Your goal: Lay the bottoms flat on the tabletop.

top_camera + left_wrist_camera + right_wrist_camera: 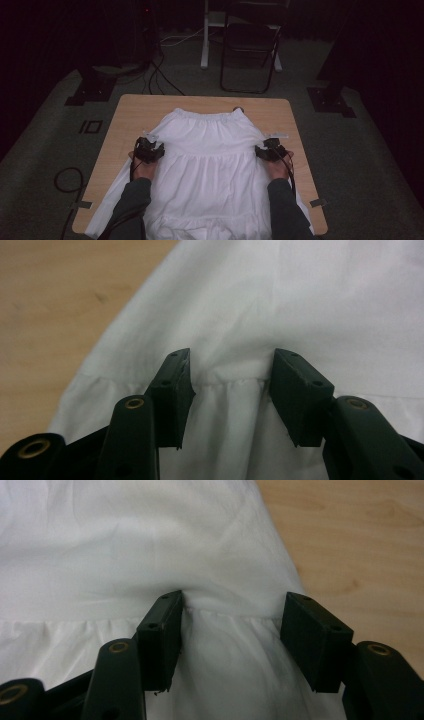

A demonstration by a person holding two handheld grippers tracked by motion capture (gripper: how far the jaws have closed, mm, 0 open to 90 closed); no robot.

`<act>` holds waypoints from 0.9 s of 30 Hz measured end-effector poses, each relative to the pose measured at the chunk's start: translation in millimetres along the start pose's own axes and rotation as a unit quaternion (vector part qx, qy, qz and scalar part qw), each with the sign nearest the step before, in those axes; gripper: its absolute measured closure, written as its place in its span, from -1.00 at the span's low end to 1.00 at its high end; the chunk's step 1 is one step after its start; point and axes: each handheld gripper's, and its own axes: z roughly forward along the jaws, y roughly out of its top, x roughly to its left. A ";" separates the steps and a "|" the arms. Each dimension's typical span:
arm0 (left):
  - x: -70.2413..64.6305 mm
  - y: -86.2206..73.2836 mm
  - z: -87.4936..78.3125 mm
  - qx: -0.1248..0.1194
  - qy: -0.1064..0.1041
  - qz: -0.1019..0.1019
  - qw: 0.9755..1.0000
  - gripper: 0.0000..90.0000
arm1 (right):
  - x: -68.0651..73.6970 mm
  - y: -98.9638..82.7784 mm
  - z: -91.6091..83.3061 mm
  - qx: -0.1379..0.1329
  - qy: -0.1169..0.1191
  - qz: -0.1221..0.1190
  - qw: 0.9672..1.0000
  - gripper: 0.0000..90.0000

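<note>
On the wooden table (130,112), a white tiered skirt (210,165) lies spread flat, waistband toward the table's far edge, hem hanging off the near edge. Left gripper (148,150) sits at the skirt's left side, right gripper (270,151) at its right side, both level with the upper gathered seam. In each gripper view the jaws stand apart, straddling that seam; pads not pinching cloth, so both are released. A folding chair (248,47) stands beyond the table.

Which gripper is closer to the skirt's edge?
The right gripper: its jaws sit beside the white skirt's side edge, with bare table close by. The left gripper has more cloth beside it.
</note>
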 end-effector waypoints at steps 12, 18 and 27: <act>3.4 18.8 17.9 0.020 -0.002 -0.055 0.998 0.17 | -2.5 32.4 25.1 0.026 -0.015 0.021 0.999 -0.08; 1.5 12.8 8.1 0.023 -0.022 -0.059 0.998 0.12 | -3.0 31.6 23.3 0.028 -0.009 0.016 0.999 -0.04; -2.1 -5.3 -56.1 -0.016 -0.038 -0.022 0.999 0.10 | 11.1 17.7 -30.5 -0.032 0.025 -0.016 0.999 -0.14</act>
